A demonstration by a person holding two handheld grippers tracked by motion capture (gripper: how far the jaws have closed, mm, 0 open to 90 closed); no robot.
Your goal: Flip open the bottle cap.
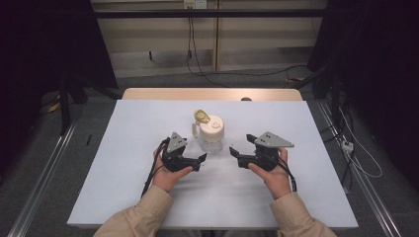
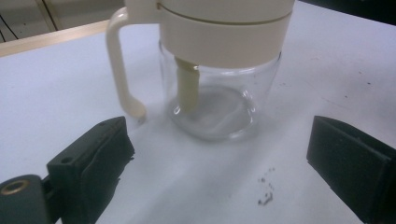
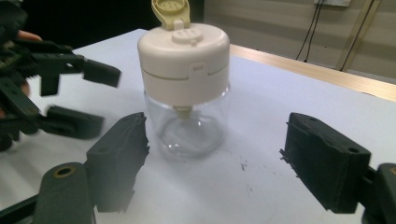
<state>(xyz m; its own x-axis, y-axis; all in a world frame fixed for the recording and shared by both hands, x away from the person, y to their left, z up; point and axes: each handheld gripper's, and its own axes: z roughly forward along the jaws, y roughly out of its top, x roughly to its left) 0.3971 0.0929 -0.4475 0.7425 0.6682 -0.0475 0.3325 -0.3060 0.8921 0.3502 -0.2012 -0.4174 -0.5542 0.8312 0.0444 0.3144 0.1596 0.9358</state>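
Observation:
A clear glass jar point(image 1: 211, 140) with a cream screw-on lid, a side handle and a flipped-up yellow cap stands upright in the middle of the white table point(image 1: 123, 163). My left gripper point(image 1: 201, 161) is open just left of the jar, its jaws pointing at it. The jar point(image 2: 219, 88) stands close ahead of those jaws, handle point(image 2: 119, 70) to the left. My right gripper point(image 1: 233, 153) is open just right of the jar. The jar point(image 3: 187, 88) sits a little beyond its spread jaws, untouched, with the left gripper point(image 3: 79, 100) behind on the left.
The white table point(image 3: 261, 140) has a wooden strip point(image 1: 212, 94) along its far edge. Small dark specks point(image 2: 266, 196) mark the surface near the jar. Cables point(image 1: 197, 59) and dark stands sit on the floor beyond.

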